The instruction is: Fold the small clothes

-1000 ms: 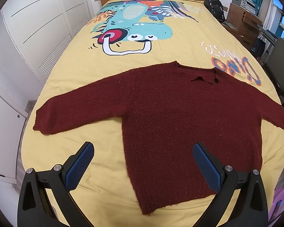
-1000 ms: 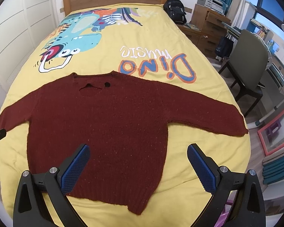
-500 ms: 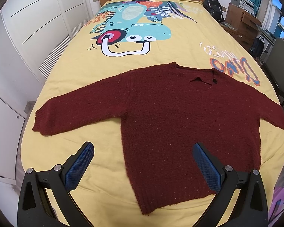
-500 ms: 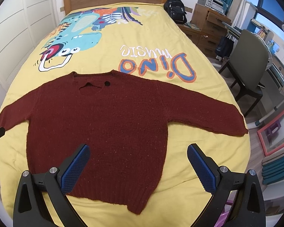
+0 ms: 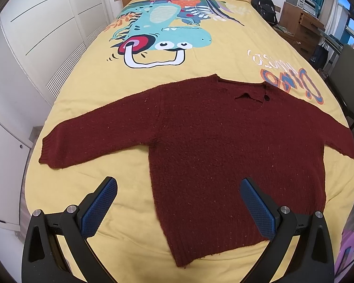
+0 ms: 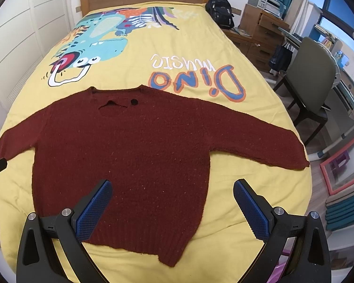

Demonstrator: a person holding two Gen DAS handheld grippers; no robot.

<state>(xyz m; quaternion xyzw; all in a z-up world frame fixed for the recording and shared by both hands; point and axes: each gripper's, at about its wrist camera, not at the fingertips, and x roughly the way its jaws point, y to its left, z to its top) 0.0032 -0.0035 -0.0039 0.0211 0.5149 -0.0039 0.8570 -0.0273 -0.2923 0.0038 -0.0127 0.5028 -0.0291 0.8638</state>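
Two grippers, both spread wide, nothing gripped.

Your left gripper (image 5: 178,202) and right gripper (image 6: 172,202) sit at the bottom of their frames, blue pads (image 5: 99,206) far apart and touching no fabric. The dark red sweater (image 6: 129,155) lies flat across the frame centre on the yellow bedspread (image 6: 139,54), sleeves spread outward to both sides.

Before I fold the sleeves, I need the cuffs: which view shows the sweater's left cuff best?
The left wrist view: the left cuff of the dark red sweater lies fully visible, ribbing included. The right wrist view squeezes it against the frame's edge.
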